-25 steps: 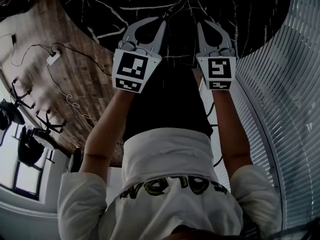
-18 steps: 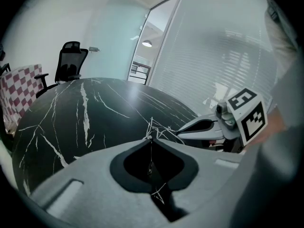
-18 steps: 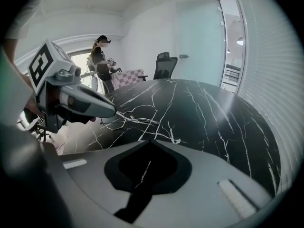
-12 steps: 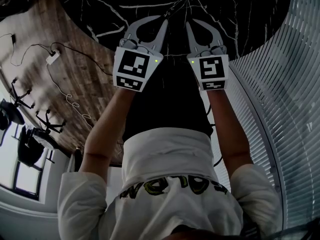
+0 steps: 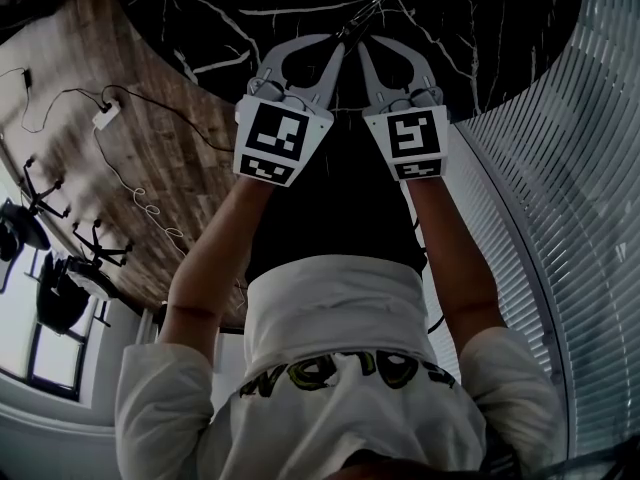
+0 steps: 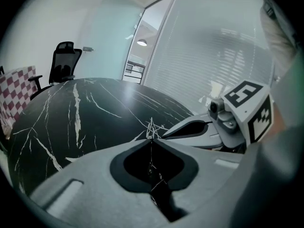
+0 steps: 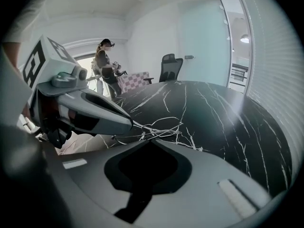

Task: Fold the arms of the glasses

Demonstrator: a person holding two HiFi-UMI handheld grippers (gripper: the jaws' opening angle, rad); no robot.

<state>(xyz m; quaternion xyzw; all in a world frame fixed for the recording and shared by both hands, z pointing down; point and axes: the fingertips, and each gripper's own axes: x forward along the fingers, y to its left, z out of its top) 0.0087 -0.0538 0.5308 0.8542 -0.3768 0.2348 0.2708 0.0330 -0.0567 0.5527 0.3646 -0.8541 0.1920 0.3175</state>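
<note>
Thin wire-framed glasses (image 5: 362,16) hang just over the black marble table (image 5: 200,18), showing only as fine lines. My left gripper (image 5: 340,44) is shut on the glasses; in the left gripper view one wire (image 6: 152,167) runs back through the hollow between its fingers and the frame (image 6: 151,127) sticks out past the tips. My right gripper (image 5: 362,50) is shut, its tips right beside the left gripper's and at the wire frame (image 7: 156,133). No frame shows whether it pinches the wire. The left gripper's finger (image 7: 102,110) lies close at the left of the right gripper view.
The round table's edge curves along a wooden floor with a power strip and cables (image 5: 108,118). Window blinds (image 5: 570,168) stand at the right. A black office chair (image 6: 64,63) and a chequered seat (image 6: 19,89) stand beyond the table, and a person (image 7: 105,65) is far back.
My right gripper has moved left, closing the gap until its tips sit beside the left gripper's tips at the glasses. The left gripper has hardly moved.
</note>
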